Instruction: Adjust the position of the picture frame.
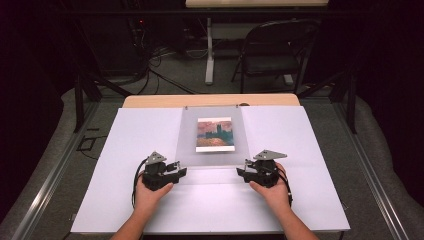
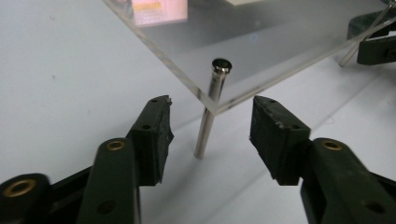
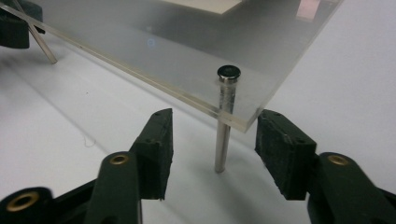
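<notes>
A clear acrylic sheet (image 1: 187,145) stands on slim metal legs above a small painting print (image 1: 215,134) on the white board. My left gripper (image 1: 181,169) sits at the sheet's near left corner. In the left gripper view the gripper (image 2: 211,105) is open, its jaws on either side of the corner leg (image 2: 205,130) without touching it, under the sheet (image 2: 261,42). My right gripper (image 1: 242,170) is at the near right corner. In the right gripper view the gripper (image 3: 215,116) is open too, straddling that leg (image 3: 223,144) beneath the sheet (image 3: 163,51).
The white board (image 1: 150,200) covers most of the wooden table (image 1: 210,100). Beyond the table stand a black folding chair (image 1: 275,50) and another table's leg (image 1: 209,55), with cables on the floor. Metal rails run along both sides.
</notes>
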`<state>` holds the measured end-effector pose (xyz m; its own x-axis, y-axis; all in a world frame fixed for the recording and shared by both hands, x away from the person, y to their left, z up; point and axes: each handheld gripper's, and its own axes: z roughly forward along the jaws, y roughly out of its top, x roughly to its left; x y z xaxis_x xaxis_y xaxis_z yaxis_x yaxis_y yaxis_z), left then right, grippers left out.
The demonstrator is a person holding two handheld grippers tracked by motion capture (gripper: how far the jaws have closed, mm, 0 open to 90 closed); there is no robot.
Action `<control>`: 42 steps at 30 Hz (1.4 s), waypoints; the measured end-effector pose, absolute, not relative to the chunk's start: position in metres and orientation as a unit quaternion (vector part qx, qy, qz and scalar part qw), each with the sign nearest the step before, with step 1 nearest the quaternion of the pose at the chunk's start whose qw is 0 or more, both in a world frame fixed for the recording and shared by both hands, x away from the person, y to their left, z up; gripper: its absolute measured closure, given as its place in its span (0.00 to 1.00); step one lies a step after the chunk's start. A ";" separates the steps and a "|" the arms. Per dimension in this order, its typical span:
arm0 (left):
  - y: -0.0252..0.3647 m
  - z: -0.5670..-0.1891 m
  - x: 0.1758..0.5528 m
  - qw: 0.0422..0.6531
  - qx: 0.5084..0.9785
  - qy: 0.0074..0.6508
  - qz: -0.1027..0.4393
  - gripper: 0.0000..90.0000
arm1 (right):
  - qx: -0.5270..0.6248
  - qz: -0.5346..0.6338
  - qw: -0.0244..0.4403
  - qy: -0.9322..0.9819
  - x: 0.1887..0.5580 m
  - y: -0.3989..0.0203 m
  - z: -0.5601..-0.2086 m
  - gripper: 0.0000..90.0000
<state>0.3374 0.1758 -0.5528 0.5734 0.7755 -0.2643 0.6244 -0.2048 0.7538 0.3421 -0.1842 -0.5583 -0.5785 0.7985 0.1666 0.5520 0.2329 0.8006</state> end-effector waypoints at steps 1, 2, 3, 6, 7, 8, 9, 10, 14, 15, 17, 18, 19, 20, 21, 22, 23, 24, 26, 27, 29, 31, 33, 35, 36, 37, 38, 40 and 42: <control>0.176 -0.553 0.336 0.436 0.772 0.455 0.086 0.50 | 0.437 0.440 0.140 0.772 0.341 -0.185 -0.557 0.48; 0.176 -0.552 0.335 0.435 0.772 0.455 0.087 0.49 | 0.437 0.440 0.140 0.772 0.340 -0.185 -0.556 0.46; 0.177 -0.552 0.334 0.433 0.774 0.454 0.088 0.48 | 0.436 0.436 0.140 0.774 0.339 -0.186 -0.555 0.46; 0.180 -0.550 0.329 0.433 0.774 0.453 0.089 0.45 | 0.433 0.432 0.139 0.779 0.332 -0.190 -0.553 0.45; 0.181 -0.549 0.327 0.435 0.774 0.452 0.086 0.45 | 0.433 0.434 0.138 0.778 0.329 -0.191 -0.552 0.45; 0.182 -0.548 0.325 0.434 0.774 0.453 0.086 0.45 | 0.432 0.431 0.137 0.780 0.326 -0.193 -0.550 0.44; 0.183 -0.547 0.324 0.436 0.773 0.452 0.084 0.45 | 0.430 0.433 0.137 0.780 0.325 -0.194 -0.550 0.44; 0.184 -0.546 0.322 0.438 0.773 0.450 0.084 0.45 | 0.430 0.431 0.136 0.781 0.323 -0.196 -0.549 0.44; 0.186 -0.539 0.316 0.446 0.772 0.444 0.089 0.44 | 0.423 0.435 0.142 0.782 0.317 -0.201 -0.543 0.44; 0.187 -0.538 0.314 0.444 0.774 0.442 0.088 0.44 | 0.422 0.435 0.142 0.783 0.316 -0.202 -0.541 0.44; 0.187 -0.538 0.312 0.447 0.775 0.439 0.084 0.43 | 0.417 0.435 0.144 0.785 0.313 -0.204 -0.540 0.43; 0.188 -0.538 0.311 0.444 0.779 0.436 0.081 0.43 | 0.416 0.434 0.143 0.786 0.312 -0.205 -0.539 0.43; 0.187 -0.538 0.310 0.444 0.779 0.436 0.080 0.43 | 0.413 0.435 0.144 0.787 0.311 -0.205 -0.538 0.43; 0.187 -0.538 0.309 0.443 0.781 0.433 0.081 0.43 | 0.411 0.431 0.143 0.791 0.309 -0.207 -0.537 0.43; 0.188 -0.538 0.308 0.443 0.782 0.430 0.080 0.43 | 0.410 0.433 0.142 0.790 0.308 -0.207 -0.537 0.43; 0.188 -0.538 0.306 0.444 0.782 0.430 0.080 0.43 | 0.408 0.432 0.140 0.792 0.307 -0.208 -0.537 0.43; 0.189 -0.537 0.305 0.443 0.785 0.426 0.081 0.43 | 0.408 0.431 0.140 0.793 0.305 -0.209 -0.537 0.43; 0.190 -0.536 0.304 0.444 0.786 0.422 0.085 0.43 | 0.407 0.433 0.139 0.792 0.303 -0.209 -0.537 0.43; 0.192 -0.535 0.300 0.443 0.786 0.421 0.090 0.42 | 0.405 0.432 0.139 0.794 0.300 -0.211 -0.537 0.43; 0.193 -0.535 0.299 0.446 0.785 0.420 0.094 0.42 | 0.404 0.433 0.140 0.794 0.298 -0.213 -0.536 0.44; 0.197 -0.533 0.296 0.450 0.784 0.414 0.108 0.42 | 0.403 0.431 0.139 0.795 0.296 -0.214 -0.535 0.44; 0.199 -0.531 0.294 0.457 0.779 0.415 0.110 0.42 | 0.403 0.431 0.142 0.795 0.293 -0.214 -0.534 0.44; 0.203 -0.528 0.292 0.463 0.775 0.416 0.114 0.42 | 0.399 0.439 0.145 0.791 0.291 -0.214 -0.533 0.44; 0.206 -0.524 0.290 0.469 0.770 0.417 0.117 0.43 | 0.400 0.441 0.144 0.790 0.290 -0.215 -0.531 0.44; 0.207 -0.524 0.289 0.474 0.767 0.415 0.119 0.43 | 0.400 0.443 0.141 0.790 0.289 -0.215 -0.530 0.44; 0.208 -0.523 0.289 0.474 0.766 0.417 0.120 0.43 | 0.398 0.442 0.142 0.791 0.288 -0.216 -0.529 0.44; 0.210 -0.523 0.289 0.478 0.764 0.417 0.120 0.44 | 0.397 0.440 0.146 0.792 0.287 -0.216 -0.528 0.45; 0.213 -0.523 0.288 0.482 0.762 0.416 0.117 0.46 | 0.392 0.433 0.152 0.797 0.286 -0.217 -0.527 0.46; 0.216 -0.522 0.288 0.482 0.762 0.415 0.118 0.47 | 0.391 0.432 0.150 0.799 0.285 -0.218 -0.527 0.48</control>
<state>0.2881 0.2158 -0.5225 0.6269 0.7474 -0.2199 0.5193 -0.1905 0.8331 0.2852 -0.2183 -0.5272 -0.6491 0.7544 0.0982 0.4945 0.3204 0.8079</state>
